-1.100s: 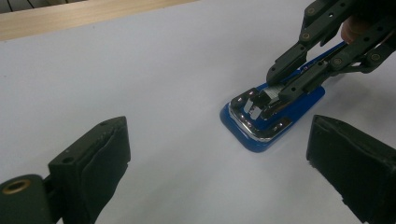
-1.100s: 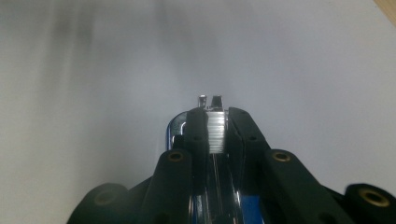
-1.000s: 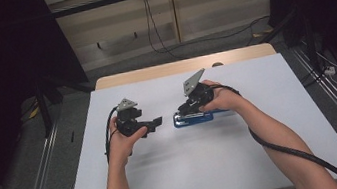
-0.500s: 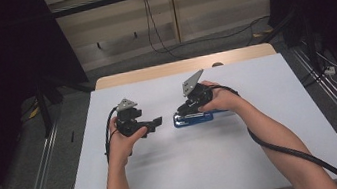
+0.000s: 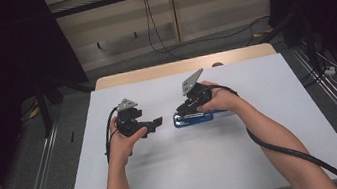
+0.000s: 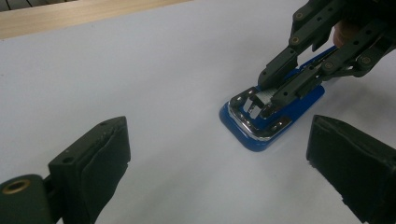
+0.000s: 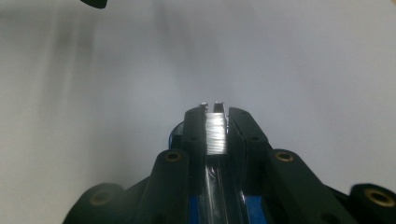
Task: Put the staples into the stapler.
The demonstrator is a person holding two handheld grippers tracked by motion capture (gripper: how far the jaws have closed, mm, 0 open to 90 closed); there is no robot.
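The right gripper (image 6: 273, 88) is clamping a strip of staples (image 7: 215, 133) between its jaws, probably seating it in the blue stapler (image 6: 261, 135) lying directly beneath them on the tabletop (image 5: 178, 174). The left gripper (image 5: 153, 124) is waiting released nearby.

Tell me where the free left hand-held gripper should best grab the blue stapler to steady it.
Probably the blue stapler's front base, jaws across its narrow width, coming from the open near end: it lies flat, and the right hand-held gripper holds staples over its channel farther back.
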